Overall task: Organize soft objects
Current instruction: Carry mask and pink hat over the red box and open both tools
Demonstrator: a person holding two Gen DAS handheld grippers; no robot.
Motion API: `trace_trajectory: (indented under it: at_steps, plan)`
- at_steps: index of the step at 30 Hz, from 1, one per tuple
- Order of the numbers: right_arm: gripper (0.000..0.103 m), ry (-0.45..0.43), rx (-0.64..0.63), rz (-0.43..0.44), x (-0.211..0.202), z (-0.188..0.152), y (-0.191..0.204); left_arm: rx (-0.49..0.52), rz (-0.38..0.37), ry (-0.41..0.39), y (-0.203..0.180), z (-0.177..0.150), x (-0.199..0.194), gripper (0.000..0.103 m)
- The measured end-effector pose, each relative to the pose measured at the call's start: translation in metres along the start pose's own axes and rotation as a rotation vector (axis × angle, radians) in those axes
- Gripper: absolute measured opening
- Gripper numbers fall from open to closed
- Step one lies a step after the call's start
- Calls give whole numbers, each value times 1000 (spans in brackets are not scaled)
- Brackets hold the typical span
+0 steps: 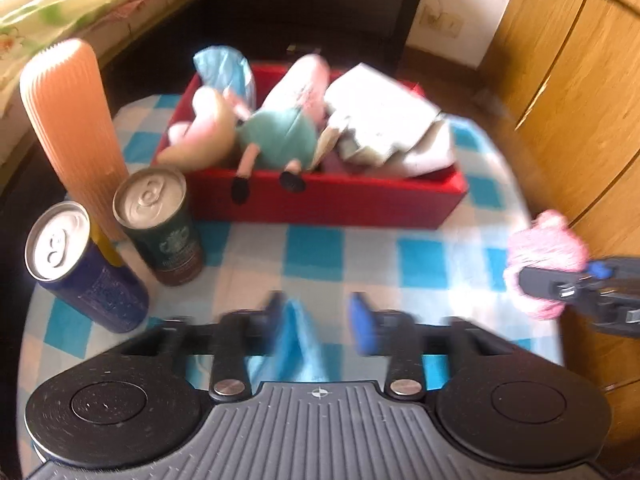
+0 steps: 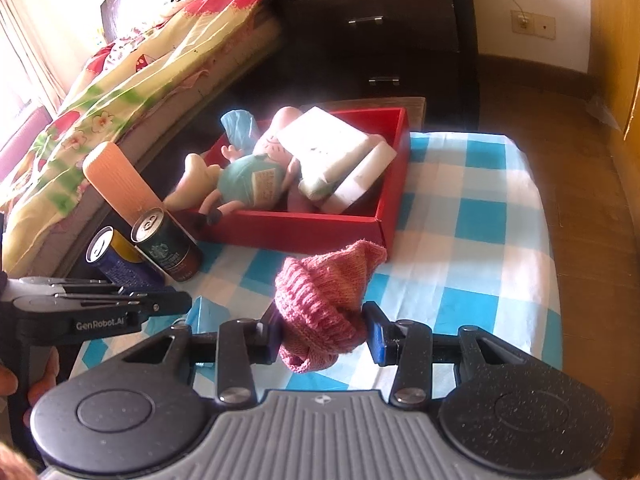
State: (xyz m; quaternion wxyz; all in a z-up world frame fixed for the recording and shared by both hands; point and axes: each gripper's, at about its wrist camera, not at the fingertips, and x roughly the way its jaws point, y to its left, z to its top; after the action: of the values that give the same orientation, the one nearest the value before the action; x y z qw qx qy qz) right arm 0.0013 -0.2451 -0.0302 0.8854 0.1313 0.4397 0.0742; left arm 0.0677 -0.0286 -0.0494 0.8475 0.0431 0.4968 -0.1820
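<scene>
The right hand-held gripper (image 2: pixel 322 334) was closed on a pink knitted hat (image 2: pixel 326 300), its blue pads pressed into the ribbed brim, holding it above the checked cloth of the desk (image 2: pixel 492 216) just in front of the red box (image 2: pixel 304 228). The left hand-held gripper (image 1: pixel 320 322) stood with its fingers well apart; a light blue soft item (image 1: pixel 298 344) sat against the left finger (the blur hid whether it was truly gripped). Inside the red box lay a plush toy in a teal top (image 2: pixel 248 180), its legs hanging over the front wall, beside white packets (image 2: pixel 332 148) leaning against each other. Left of the box stood two drink cans (image 1: pixel 160 220) and a ribbed orange cylinder (image 1: pixel 70 120).
</scene>
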Motion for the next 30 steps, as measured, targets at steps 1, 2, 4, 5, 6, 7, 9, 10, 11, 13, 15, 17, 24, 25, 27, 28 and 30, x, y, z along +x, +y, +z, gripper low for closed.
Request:
trace_trajectory:
  at_steps: [1,2,4,5,6,7,9,10,11,13,15,17,24,25,27,28,30]
  plan:
    - [19,4,-1,1,1,0,0,8,25,18,0,-1,8,75]
    - [19,7,-1,0,2,-1,1,17,52,33,1,-3,14,75]
    - [19,10,-6,1,3,-1,1,49,91,52,0,-8,28,71]
    - [19,12,-7,2,3,-1,1,59,107,53,0,-10,33,68]
    - [19,12,-7,2,3,-1,1,58,122,65,1,-13,37,59]
    - [19,12,-5,1,3,-1,0,48,124,99,2,-16,43,54]
    - [19,10,-1,2,3,0,0,9,80,160,6,-22,51,39]
    - [19,9,-1,2,3,0,-1,-3,62,171,7,-25,51,35]
    - [19,8,1,2,3,0,-1,2,54,172,6,-26,50,30]
    - [19,5,5,0,2,0,-3,6,40,168,6,-27,44,23]
    - [19,-2,11,-3,0,1,-4,-25,-3,157,8,-25,35,19]
    - [19,-14,13,-1,-3,2,-3,-60,-49,126,11,-20,22,17]
    - [19,-94,5,-14,-21,10,2,-126,-135,-67,6,8,-38,17]
    - [19,-110,5,-16,-25,12,2,-132,-133,-98,6,12,-47,17]
    - [19,-143,1,-23,-33,15,4,-136,-138,-150,5,20,-59,17]
    - [19,-164,-5,-30,-37,17,6,-143,-138,-175,6,24,-65,17]
    - [19,-206,-7,-33,-46,23,8,-151,-147,-225,6,36,-78,17]
